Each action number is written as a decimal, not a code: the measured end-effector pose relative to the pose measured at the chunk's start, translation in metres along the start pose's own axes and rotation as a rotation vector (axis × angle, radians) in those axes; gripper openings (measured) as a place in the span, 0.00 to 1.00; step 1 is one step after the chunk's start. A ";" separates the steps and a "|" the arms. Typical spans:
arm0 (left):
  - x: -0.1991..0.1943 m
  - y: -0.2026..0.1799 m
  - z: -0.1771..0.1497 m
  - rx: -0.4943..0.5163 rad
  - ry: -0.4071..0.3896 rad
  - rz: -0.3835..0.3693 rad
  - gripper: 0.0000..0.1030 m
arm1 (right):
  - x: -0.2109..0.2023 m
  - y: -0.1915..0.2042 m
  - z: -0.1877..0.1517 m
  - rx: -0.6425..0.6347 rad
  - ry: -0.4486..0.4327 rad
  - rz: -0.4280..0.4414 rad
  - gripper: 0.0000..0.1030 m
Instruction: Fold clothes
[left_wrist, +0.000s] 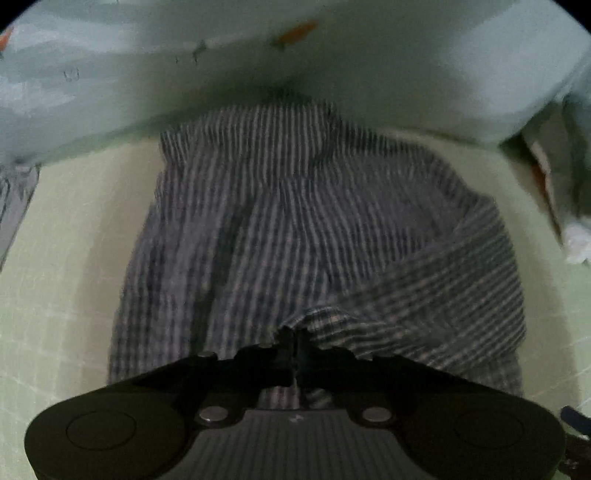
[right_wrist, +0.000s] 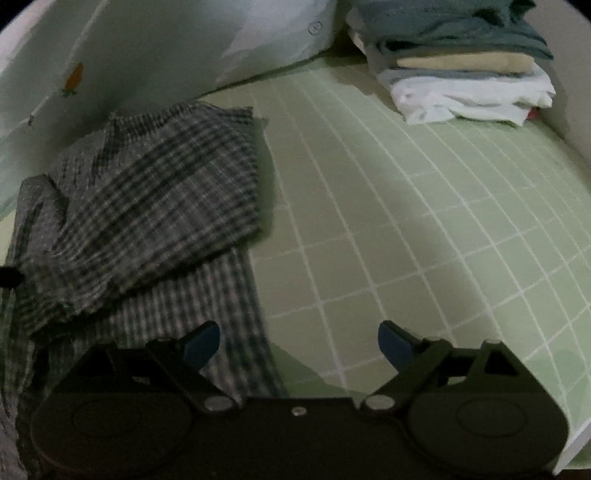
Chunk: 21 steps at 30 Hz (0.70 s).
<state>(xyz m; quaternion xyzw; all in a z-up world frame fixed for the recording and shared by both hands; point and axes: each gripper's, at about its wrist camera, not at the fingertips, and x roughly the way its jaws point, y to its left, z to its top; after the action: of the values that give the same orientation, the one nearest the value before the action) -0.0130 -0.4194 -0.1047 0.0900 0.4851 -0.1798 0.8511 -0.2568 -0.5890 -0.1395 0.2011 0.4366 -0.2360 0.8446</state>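
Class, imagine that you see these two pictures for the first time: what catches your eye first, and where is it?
The grey checked garment stands out, crumpled on the green gridded mat, one flap folded over. The left tool is shut on its near edge, while the right tool is open beside its right edge. A stack of folded clothes sits in the far right corner.

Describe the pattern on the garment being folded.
The garment has a dark grey-and-pale check; clearest in the right wrist view.

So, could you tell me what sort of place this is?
Probably a bedroom: a bed with a green grid-patterned sheet, a pale pillow, a stack of folded clothes and a checked garment.
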 end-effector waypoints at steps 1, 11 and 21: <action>-0.006 0.004 0.006 0.001 -0.023 -0.006 0.01 | -0.001 0.005 0.002 -0.002 -0.002 0.009 0.91; -0.062 0.137 0.087 -0.170 -0.263 -0.041 0.01 | -0.008 0.097 0.009 -0.122 -0.052 -0.014 0.91; -0.016 0.314 0.113 -0.428 -0.279 0.066 0.00 | -0.004 0.189 0.011 -0.234 -0.043 -0.106 0.91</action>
<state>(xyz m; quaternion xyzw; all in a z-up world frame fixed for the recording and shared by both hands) 0.1930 -0.1642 -0.0400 -0.1018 0.3869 -0.0558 0.9148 -0.1433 -0.4414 -0.1046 0.0728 0.4529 -0.2321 0.8577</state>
